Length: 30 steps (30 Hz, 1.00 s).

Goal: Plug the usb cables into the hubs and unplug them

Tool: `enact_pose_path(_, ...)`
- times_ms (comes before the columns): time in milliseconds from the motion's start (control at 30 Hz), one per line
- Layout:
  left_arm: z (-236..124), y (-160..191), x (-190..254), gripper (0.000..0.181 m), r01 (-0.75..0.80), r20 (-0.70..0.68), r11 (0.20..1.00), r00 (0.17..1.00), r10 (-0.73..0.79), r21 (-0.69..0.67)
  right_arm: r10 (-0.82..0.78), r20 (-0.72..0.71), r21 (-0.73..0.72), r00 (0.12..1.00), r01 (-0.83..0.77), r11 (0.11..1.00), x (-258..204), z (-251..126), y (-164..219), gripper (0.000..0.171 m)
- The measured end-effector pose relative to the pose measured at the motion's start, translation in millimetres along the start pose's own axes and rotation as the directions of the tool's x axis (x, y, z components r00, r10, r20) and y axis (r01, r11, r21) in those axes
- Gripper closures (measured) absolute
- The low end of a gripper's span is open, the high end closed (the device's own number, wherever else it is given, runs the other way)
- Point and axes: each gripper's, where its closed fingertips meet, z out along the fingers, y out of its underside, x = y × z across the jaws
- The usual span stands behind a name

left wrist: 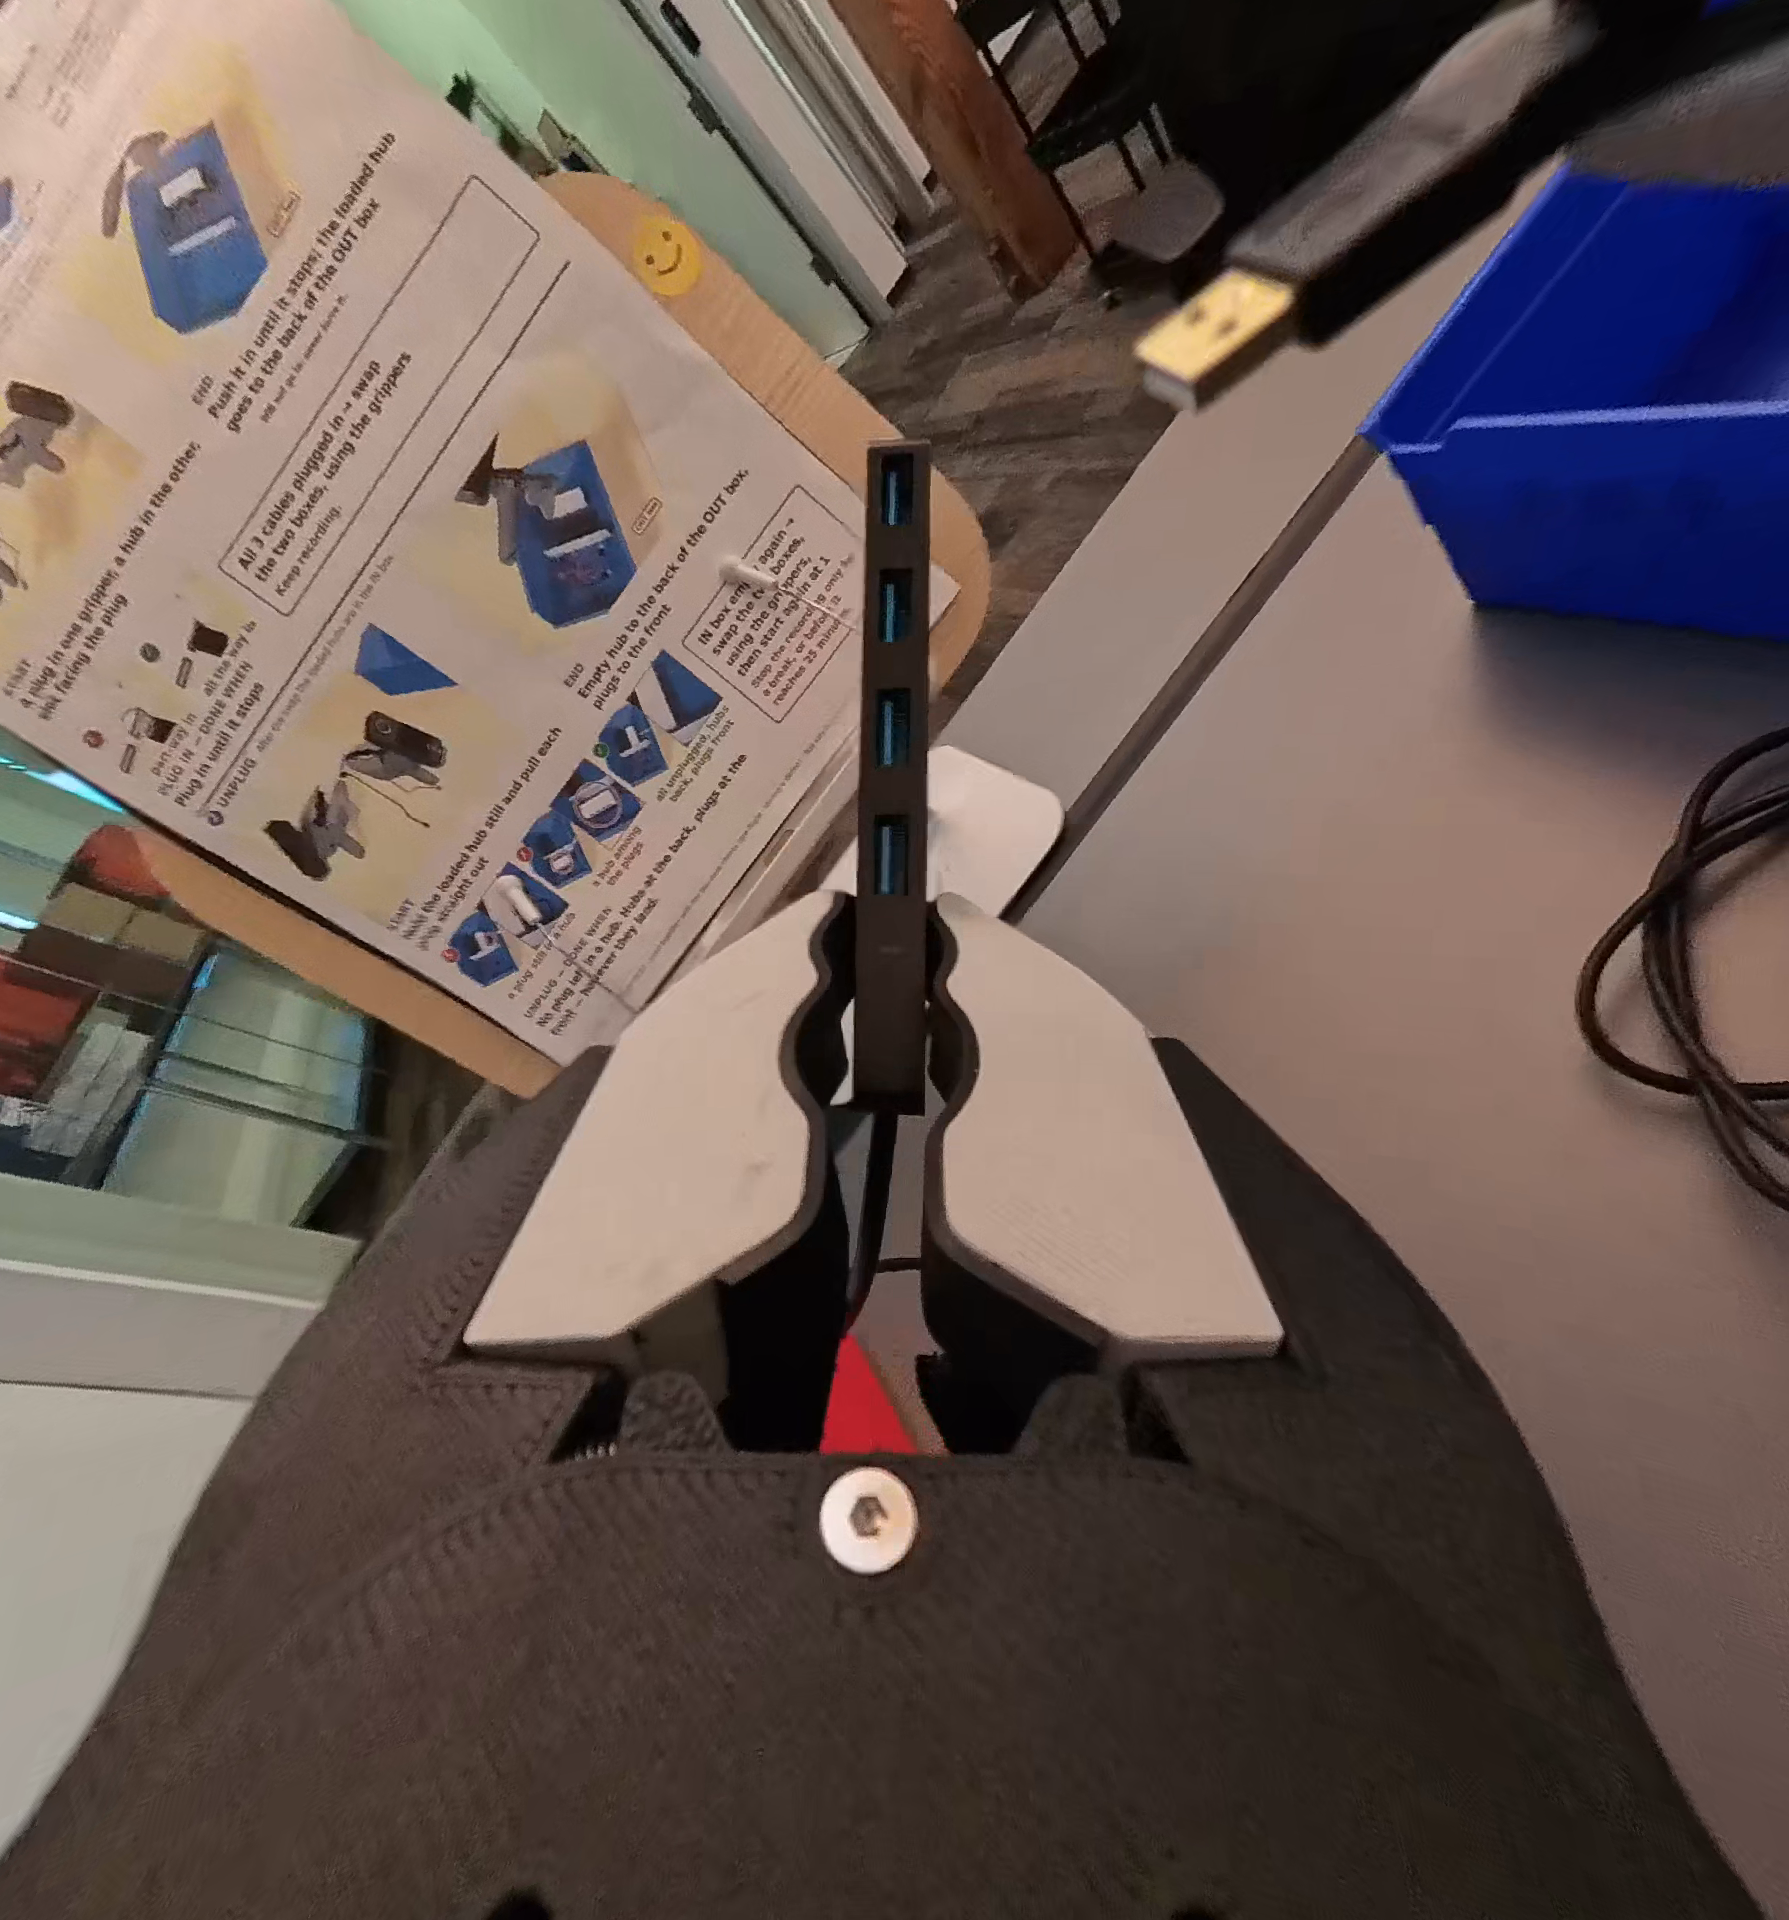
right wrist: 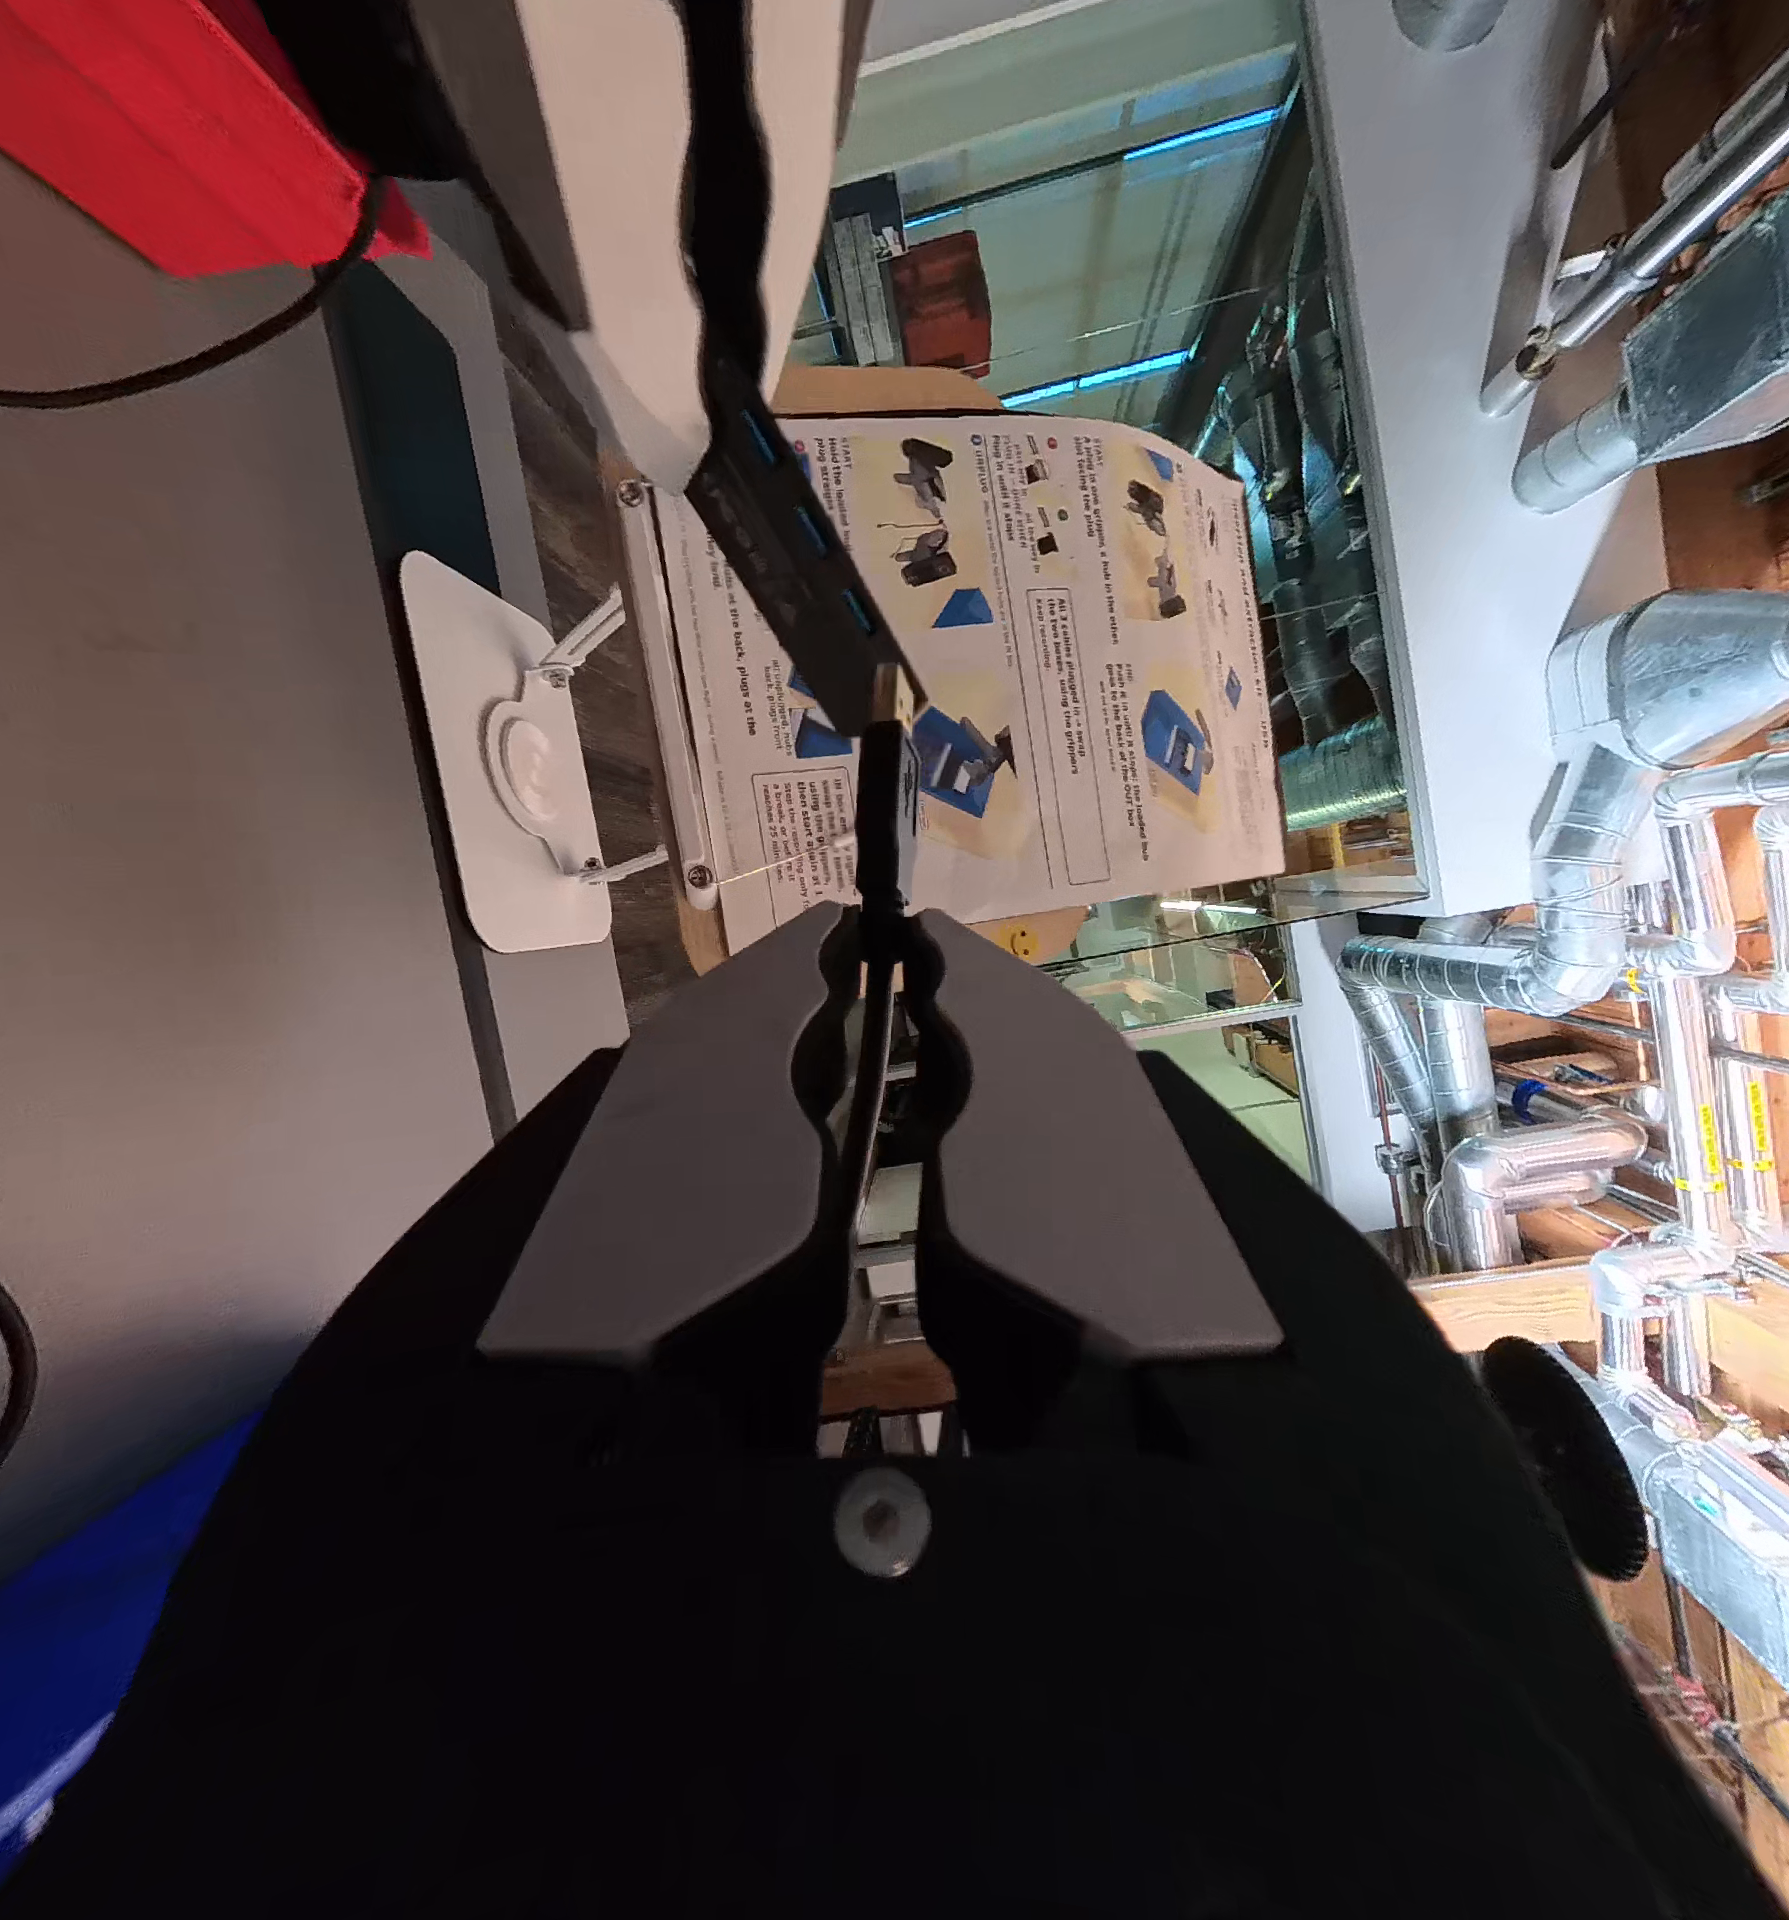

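My left gripper is shut on a slim black USB hub that stands up out of the fingers, with several blue ports down its edge, all free of plugs. My right gripper is shut on a black USB cable plug. The plug's metal tip is close to the far end of the hub, which the other gripper holds at upper left. In the left wrist view the plug hovers at upper right, apart from the hub, its metal tip bare.
A blue bin stands on the grey table at right. Coiled black cable lies at the right edge. A printed instruction sheet on a cardboard board stands behind on a white stand. One gripper's finger ends stand about 12 cm off the other's.
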Motion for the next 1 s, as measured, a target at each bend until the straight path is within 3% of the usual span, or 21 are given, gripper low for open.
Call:
enact_pose_path(200, -3, 2, -6, 0.170, 0.006, 0.000, 1.000, 1.000, -0.006, -0.001, -0.055, -0.009, -0.016, 0.998, 0.055, 0.998, -8, 7, 1, 0.163)
enact_pose_path(467, 4, 9, -11, 0.170, -0.275, 0.218, 0.947, 0.926, 0.307, -0.166, -0.167, -0.025, -0.162, 0.986, 0.161, 0.974, -10, 15, 9, 0.163)
enact_pose_path(567, 10, 12, -4, 0.170, -0.308, 0.200, 0.930, 0.917, 0.346, -0.199, -0.178, -0.018, -0.215, 0.984, 0.171, 0.962, -14, 20, 18, 0.163)
enact_pose_path(1000, 18, 31, -1, 0.170, -0.294, 0.129, 0.919, 0.933, 0.336, -0.264, -0.208, 0.002, -0.214, 0.978, 0.203, 0.955, -23, 27, 25, 0.163)
